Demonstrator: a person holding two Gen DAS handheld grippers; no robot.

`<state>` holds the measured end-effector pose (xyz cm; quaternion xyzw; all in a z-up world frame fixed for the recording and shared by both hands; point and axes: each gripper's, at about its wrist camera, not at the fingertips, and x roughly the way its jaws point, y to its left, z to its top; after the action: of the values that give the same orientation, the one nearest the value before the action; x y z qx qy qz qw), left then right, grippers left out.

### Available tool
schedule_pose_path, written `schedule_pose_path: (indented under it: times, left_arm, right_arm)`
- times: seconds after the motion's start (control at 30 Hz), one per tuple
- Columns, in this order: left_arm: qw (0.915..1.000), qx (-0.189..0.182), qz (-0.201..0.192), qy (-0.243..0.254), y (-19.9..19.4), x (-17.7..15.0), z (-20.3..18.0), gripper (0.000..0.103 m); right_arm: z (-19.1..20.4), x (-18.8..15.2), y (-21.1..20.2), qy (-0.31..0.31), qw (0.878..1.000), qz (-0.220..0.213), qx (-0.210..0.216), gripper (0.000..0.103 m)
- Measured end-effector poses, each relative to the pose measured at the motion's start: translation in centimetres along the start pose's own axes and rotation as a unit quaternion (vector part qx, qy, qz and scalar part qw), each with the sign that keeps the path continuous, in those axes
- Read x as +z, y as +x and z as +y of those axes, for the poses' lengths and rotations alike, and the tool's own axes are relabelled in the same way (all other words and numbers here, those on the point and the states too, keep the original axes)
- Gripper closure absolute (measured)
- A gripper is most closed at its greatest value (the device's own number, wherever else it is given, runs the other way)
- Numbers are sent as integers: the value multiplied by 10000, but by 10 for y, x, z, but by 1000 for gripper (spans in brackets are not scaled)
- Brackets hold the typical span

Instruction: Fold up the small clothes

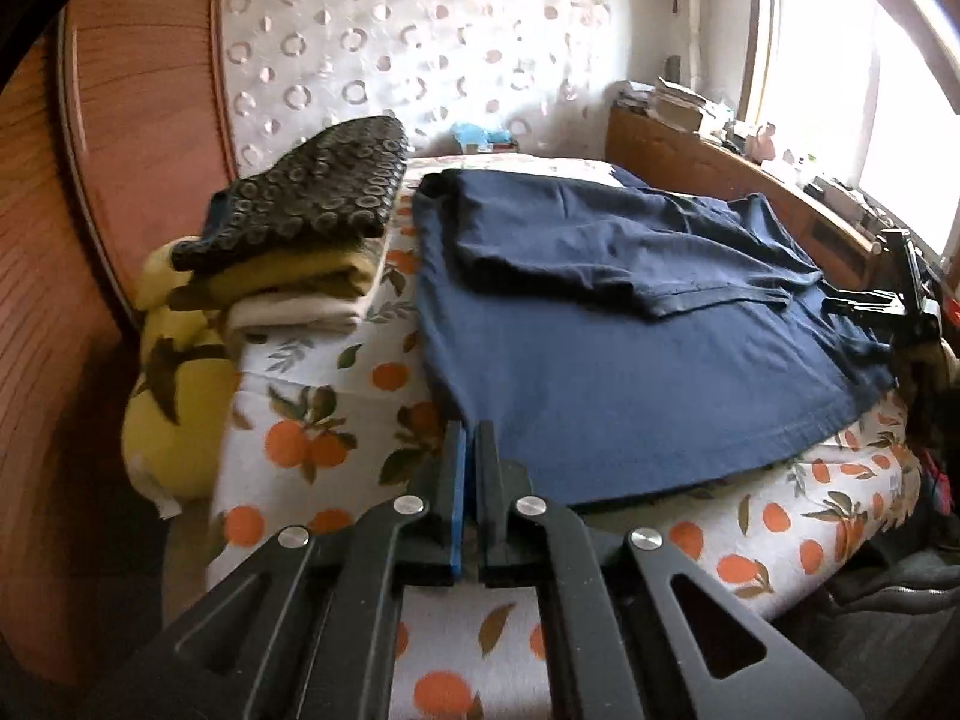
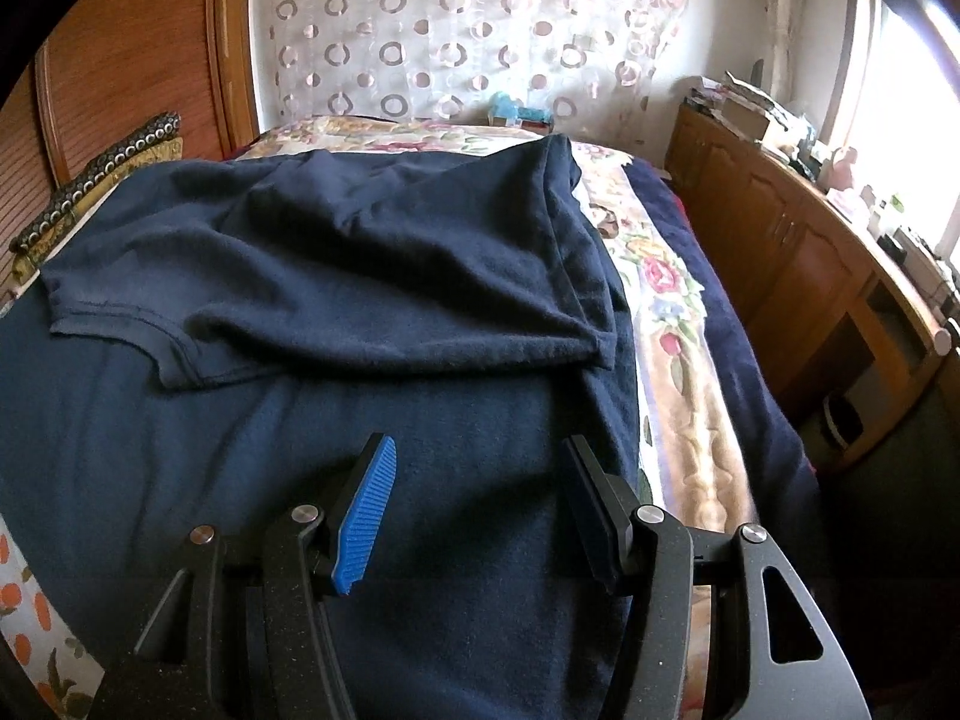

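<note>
A navy T-shirt is shown spread flat on a bed, over a sheet printed with oranges; one side and its sleeve are folded inward across the body.

The left tool is pointed steeply downward at the shirt's near hem corner, with its jaws brought fully together. The fingertips lie right at the hem edge; whether cloth is pinched between them cannot be told.

The right tool is held at a similar downward slant above the shirt's lower body, near the shirt's edge. Its jaws stand about half open, with the blue ribbed pad visible, and nothing is gripped; shirt fabric is seen below the gap.

Beside the shirt, toward the wooden wardrobe, a stack of folded clothes is seen, topped by a dark ring-patterned piece. Beyond the shirt a circle-patterned curtain is hung. On the shirt's other side, a floral blanket and a cluttered wooden cabinet are shown beneath a window.
</note>
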<state>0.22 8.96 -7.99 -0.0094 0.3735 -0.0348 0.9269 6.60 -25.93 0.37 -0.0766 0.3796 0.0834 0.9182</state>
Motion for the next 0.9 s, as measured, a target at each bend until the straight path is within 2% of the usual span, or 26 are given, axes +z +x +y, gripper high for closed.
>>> schedule_pose_path:
  times: [0.17,0.27,0.33,0.4,0.43,0.5,0.7,0.8,0.9]
  left_arm:
    - [9996,223,99,132,5,0,-5,97]
    - [9996,254,43,105,8,6,-3,79]
    - [9998,194,-20,47,7,9,-1,60]
    - [9999,82,-75,46,9,16,-2,55]
    - [9999,69,-80,59,11,18,-3,46]
    - [9999,39,-113,115,16,27,-7,39]
    - [9996,-104,-149,230,38,55,-22,36]
    - [9993,-165,-92,332,50,63,-30,36]
    - [9991,-169,-17,387,60,67,-35,36]
  right_arm:
    - [-1,-1,2,35,10000,10,34,44]
    - [-2,-2,2,56,10000,14,56,44]
    - [-3,-2,3,82,9999,21,83,44]
    - [-4,-2,4,103,9999,23,101,44]
    - [-4,-2,4,115,9999,23,110,44]
    - [-4,-2,5,130,9999,22,112,44]
    - [-6,1,2,223,9996,-57,158,44]
    - [-14,6,-1,372,9988,-150,282,44]
    - [-21,14,1,438,9986,-180,227,44]
